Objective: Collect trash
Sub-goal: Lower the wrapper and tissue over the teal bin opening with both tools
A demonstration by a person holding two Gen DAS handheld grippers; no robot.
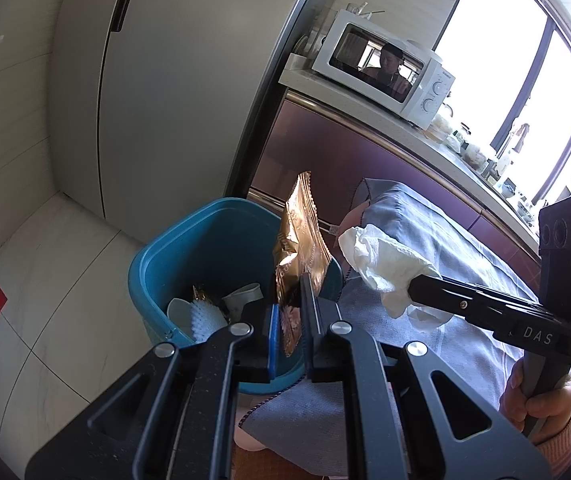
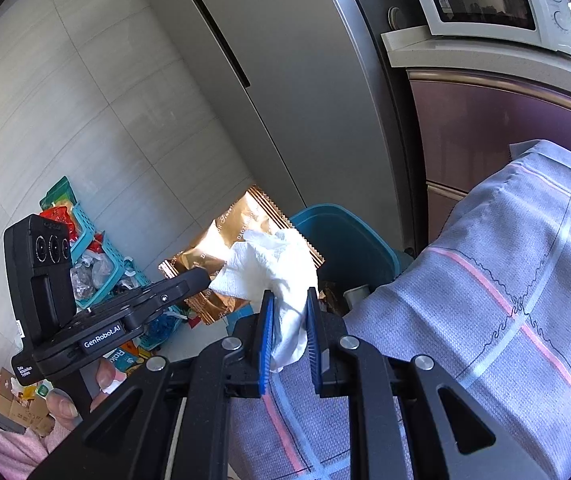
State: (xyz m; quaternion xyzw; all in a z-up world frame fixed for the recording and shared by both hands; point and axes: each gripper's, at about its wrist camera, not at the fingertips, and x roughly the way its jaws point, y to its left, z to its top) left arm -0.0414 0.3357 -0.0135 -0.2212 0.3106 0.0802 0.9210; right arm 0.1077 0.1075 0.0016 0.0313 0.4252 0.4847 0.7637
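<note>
Left claw [image 1: 289, 300], seen from its own wrist camera: clenched on the lower part of a gold foil wrapper [image 1: 299, 252], which stands upright between the two pads with its serrated top edge pointing up. The wrapper is held over the near right rim of a blue trash bin [image 1: 205, 232] that stands on the pale tiled floor [image 1: 45, 280]. Inside the bin lie a white ribbed object, a paper cup on its side and a scrap of gold foil.

Right claw [image 2: 289, 316], seen from its own wrist camera: clenched on a crumpled white paper tissue [image 2: 273, 268], whose bulk bulges above the blue pads and whose tail hangs below them. In this view the tissue overlaps the gold wrapper, just left of the bin. From the left wrist camera the tissue is to the right of the wrapper and apart from it, above the edge of a worktop covered with a grey-blue checked cloth [image 2: 505, 280].

A hand [image 1: 533, 396] in a pink sleeve grips the right handle.

Background: a tall grey refrigerator [image 1: 165, 100] far behind the bin; a white microwave [image 1: 385, 68] on a far counter at right; a teal basket [image 2: 101, 256] of mixed packaging on the floor at left.
</note>
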